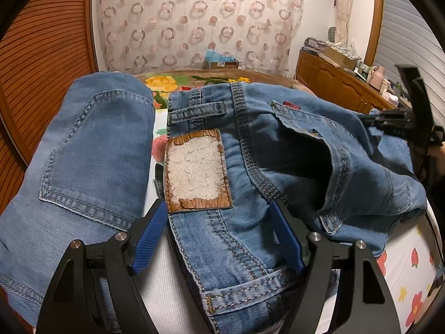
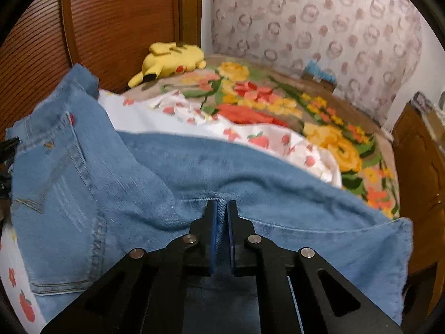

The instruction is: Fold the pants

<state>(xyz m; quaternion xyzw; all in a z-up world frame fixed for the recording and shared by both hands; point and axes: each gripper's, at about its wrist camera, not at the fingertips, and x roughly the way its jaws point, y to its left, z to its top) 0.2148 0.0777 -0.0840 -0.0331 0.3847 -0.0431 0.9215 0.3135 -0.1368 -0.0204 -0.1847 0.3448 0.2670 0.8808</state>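
Blue denim pants [image 1: 250, 150] lie bunched on the bed, back side up, with a brown and white waistband patch [image 1: 196, 169] and a back pocket [image 1: 94, 153] at the left. My left gripper [image 1: 219, 208] is open, its blue-padded fingers [image 1: 150, 239] straddling the waistband without pinching it. My right gripper [image 2: 221, 204] is shut on a fold of the pants [image 2: 194, 172] and holds it up; the other pocket shows at the left in the right wrist view. The right gripper also shows at the right edge of the left wrist view [image 1: 400, 122].
A white sheet with red flowers [image 2: 250, 130] covers the near bed, a floral blanket [image 2: 278, 103] beyond. A yellow plush toy [image 2: 169, 61] lies by the wooden slatted wall [image 2: 111, 22]. A wooden cabinet [image 1: 333, 83] with clutter stands at the right. A patterned curtain [image 1: 194, 19] hangs behind.
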